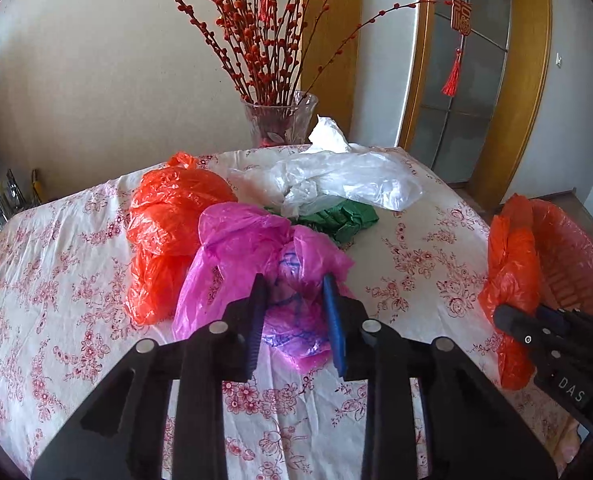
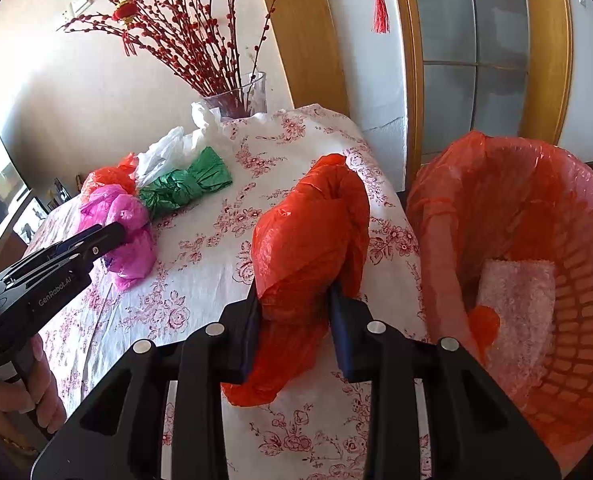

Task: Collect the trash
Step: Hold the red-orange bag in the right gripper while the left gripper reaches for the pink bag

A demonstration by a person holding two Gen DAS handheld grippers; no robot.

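A crumpled pink plastic bag (image 1: 256,240) lies on the floral tablecloth (image 1: 56,280), and my left gripper (image 1: 294,292) is shut on its near end, the plastic filling the gap between the blue pads. The right wrist view shows the same left gripper (image 2: 116,236) biting the pink bag (image 2: 132,220). My right gripper (image 2: 294,300) is shut on an orange plastic bag (image 2: 308,232), held over the table's right edge beside a basket lined with an orange bag (image 2: 576,280). From the left wrist view, the right gripper (image 1: 508,316) and its orange bag (image 1: 512,264) sit at the far right.
Behind the pink bag lie another orange bag (image 1: 168,216), a green bag (image 1: 344,220) and a white bag (image 1: 348,184). A glass vase of red branches (image 1: 280,120) stands at the table's far edge. A pink cloth (image 2: 516,300) lies in the basket. A hand (image 2: 16,392) holds the left gripper.
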